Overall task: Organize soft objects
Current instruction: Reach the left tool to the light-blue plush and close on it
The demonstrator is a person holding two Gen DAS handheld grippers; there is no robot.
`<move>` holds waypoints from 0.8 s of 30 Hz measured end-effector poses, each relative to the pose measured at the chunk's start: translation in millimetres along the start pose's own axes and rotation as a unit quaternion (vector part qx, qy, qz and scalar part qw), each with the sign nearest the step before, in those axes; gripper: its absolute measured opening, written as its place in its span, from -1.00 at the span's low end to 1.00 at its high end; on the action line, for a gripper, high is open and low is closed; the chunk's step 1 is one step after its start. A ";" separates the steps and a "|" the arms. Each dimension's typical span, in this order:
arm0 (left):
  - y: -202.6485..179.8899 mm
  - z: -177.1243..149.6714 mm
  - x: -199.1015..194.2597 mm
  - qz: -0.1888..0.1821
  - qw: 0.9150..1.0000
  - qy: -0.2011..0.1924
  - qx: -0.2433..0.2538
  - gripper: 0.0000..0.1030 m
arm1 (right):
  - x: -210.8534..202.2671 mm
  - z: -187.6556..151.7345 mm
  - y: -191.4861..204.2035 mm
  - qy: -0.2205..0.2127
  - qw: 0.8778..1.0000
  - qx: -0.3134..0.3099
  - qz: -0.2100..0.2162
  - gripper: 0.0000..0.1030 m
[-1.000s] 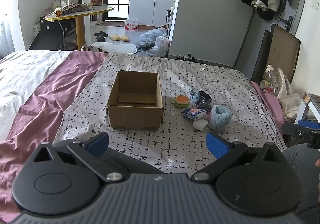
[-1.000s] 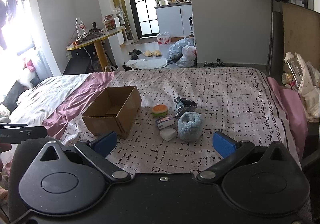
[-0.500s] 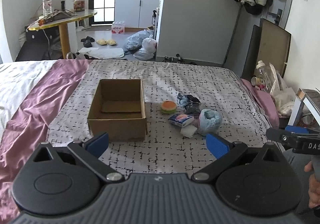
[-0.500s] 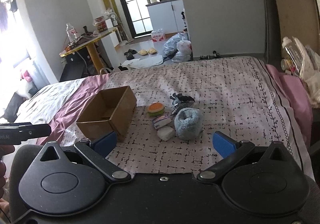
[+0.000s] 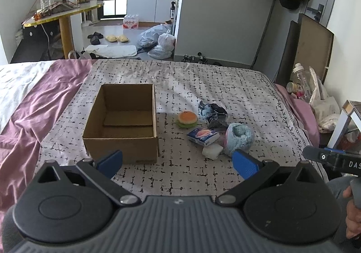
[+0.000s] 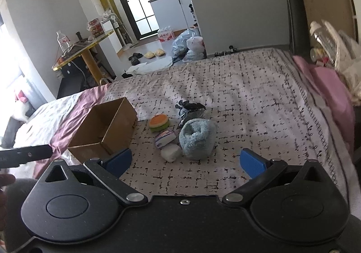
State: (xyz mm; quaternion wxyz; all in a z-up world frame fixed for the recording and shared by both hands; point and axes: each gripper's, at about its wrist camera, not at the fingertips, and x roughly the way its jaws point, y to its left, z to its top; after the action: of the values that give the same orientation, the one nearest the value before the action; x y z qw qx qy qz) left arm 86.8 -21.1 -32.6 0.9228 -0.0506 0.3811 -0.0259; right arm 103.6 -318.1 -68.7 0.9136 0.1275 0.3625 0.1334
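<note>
An open, empty cardboard box [image 5: 121,122] [image 6: 106,128] sits on the patterned bedspread. Right of it lie a burger-shaped plush [image 5: 186,118] [image 6: 159,122], a dark blue-black bundle [image 5: 213,112] [image 6: 190,108], a small blue-white packet [image 5: 203,136] [image 6: 165,137], a white soft lump [image 5: 211,151] [image 6: 171,151] and a fluffy light-blue roll [image 5: 239,137] [image 6: 197,137]. My left gripper [image 5: 177,162] is open and empty, near the box's front. My right gripper [image 6: 185,162] is open and empty, just short of the blue roll.
A mauve blanket [image 5: 33,113] covers the bed's left side. Off the right edge stand bottles and bags [image 5: 311,92]. Beyond the bed's far edge are plastic bags [image 5: 158,43], slippers and a yellow round table [image 5: 63,15].
Both grippers have moved forward and closer to the bed; the box and soft objects appear larger. The right view has tilted and turned left. Both stay open.
</note>
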 end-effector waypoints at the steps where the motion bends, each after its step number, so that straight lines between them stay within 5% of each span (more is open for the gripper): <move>1: -0.8 1.5 4.0 0.000 1.000 0.002 -0.001 0.99 | 1.6 0.7 -2.3 -0.001 1.000 0.006 0.005 1.00; 24: -59.7 33.2 90.8 -0.034 0.999 0.008 -0.027 0.78 | 74.1 43.5 -67.2 0.033 0.981 0.188 0.013 0.86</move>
State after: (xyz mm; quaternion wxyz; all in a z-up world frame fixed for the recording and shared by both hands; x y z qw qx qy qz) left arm 174.0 -85.8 -66.1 0.9165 -0.0884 0.3873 -0.0469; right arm 196.1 -361.8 -106.8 0.8588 0.2976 0.4094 0.0792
